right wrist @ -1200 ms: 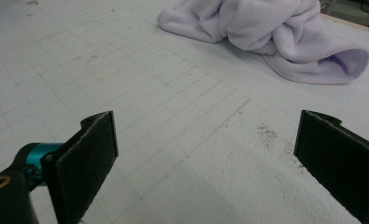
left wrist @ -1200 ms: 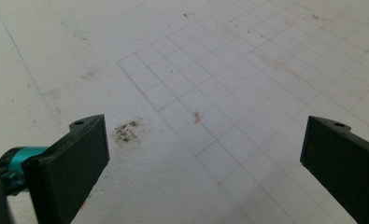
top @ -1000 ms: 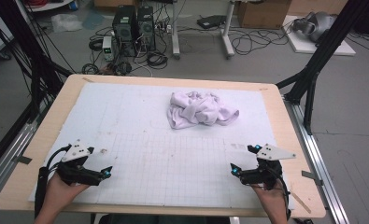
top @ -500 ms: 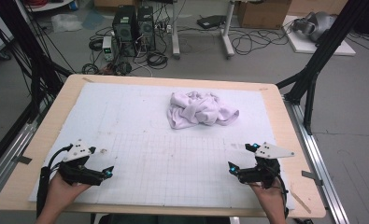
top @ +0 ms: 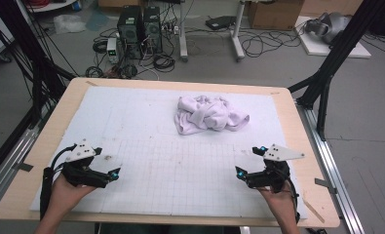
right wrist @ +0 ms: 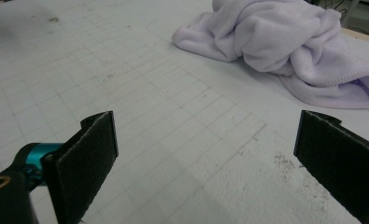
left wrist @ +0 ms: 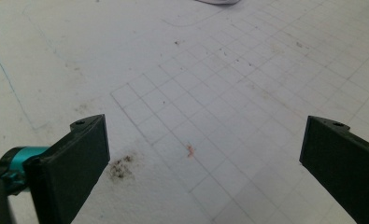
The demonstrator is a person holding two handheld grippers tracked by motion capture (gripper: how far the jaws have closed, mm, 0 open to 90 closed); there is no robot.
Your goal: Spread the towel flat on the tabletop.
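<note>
A white gridded mat [top: 146,122] is covering the wooden worktop [top: 304,146], with computer towers [top: 139,24] and cables sitting on the grey floor behind. The crumpled lilac towel [top: 209,114] is lying at the mat's far middle, while the left gripper [top: 113,174] and right gripper [top: 246,163] are hovering near the front corners, jaws spread wide and holding nothing.

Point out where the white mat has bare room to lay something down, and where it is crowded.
Bare mat runs between the left hand-held gripper and right hand-held gripper, and along the far left. Only the crumpled lilac towel crowds the far middle.
</note>
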